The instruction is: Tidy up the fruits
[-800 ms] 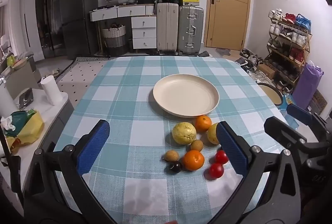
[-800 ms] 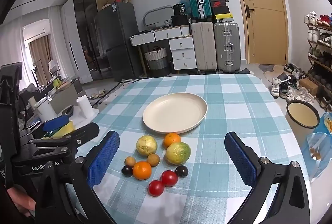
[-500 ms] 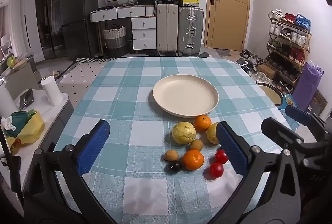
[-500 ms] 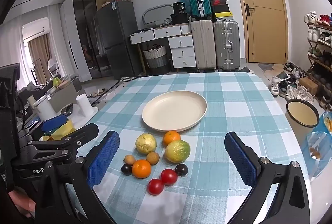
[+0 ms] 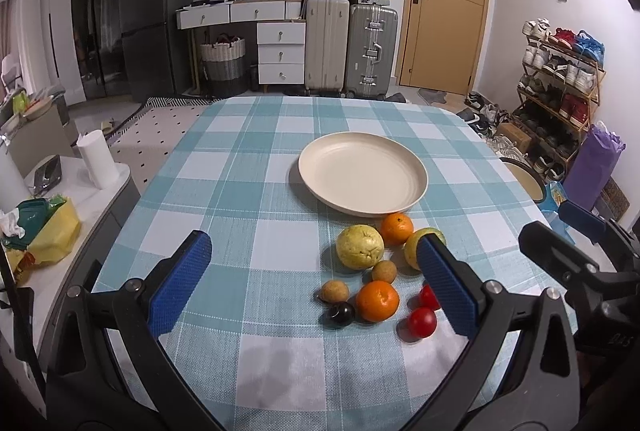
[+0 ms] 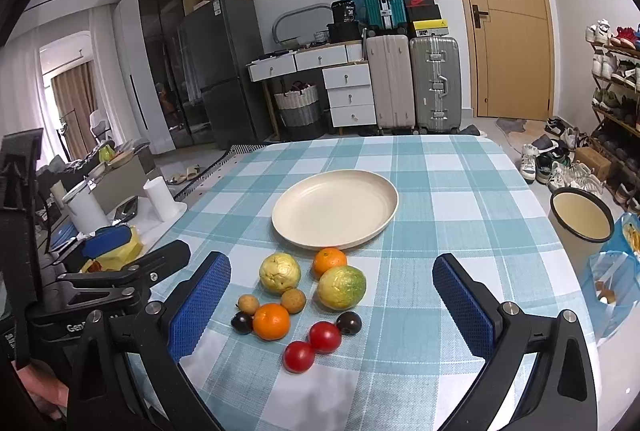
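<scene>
Right wrist view: right gripper (image 6: 332, 307) spread wide, empty, fruit cluster (image 6: 298, 305) dead ahead between its fingers; left gripper (image 5: 316, 283) equally spread, fruit off-centre right.

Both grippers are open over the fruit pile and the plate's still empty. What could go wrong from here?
1. The fruit sits packed together: closing on the near orange could knock the dark plum or the small brown fruit rolling.
2. The two red tomatoes touch, so pinching one may push the other away.
3. The left gripper and right gripper aim at the same cluster and could collide.
</scene>
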Available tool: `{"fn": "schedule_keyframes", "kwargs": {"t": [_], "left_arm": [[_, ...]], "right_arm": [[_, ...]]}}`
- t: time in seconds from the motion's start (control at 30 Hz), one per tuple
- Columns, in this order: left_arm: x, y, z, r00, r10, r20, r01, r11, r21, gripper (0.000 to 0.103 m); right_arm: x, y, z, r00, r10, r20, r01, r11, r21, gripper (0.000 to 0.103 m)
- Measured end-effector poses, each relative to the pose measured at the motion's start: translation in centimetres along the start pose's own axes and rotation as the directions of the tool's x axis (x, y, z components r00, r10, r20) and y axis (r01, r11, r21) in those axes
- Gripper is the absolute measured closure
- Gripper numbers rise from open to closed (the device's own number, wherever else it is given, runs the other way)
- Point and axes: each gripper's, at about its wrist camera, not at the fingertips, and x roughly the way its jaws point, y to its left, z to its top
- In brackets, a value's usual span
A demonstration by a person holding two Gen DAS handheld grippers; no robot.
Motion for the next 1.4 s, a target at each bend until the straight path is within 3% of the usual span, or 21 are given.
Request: {"fn": "schedule_keyframes", "kwargs": {"t": [1.4], "left_arm": [[0.9,1.3,-0.3,1.000,-0.001,-0.007,0.001,1.000,-0.011,0.001]], "right_arm": [[0.1,0.1,0.7,1.000,-0.017,-0.008,0.017,1.000,-0.006,0.000]]}}
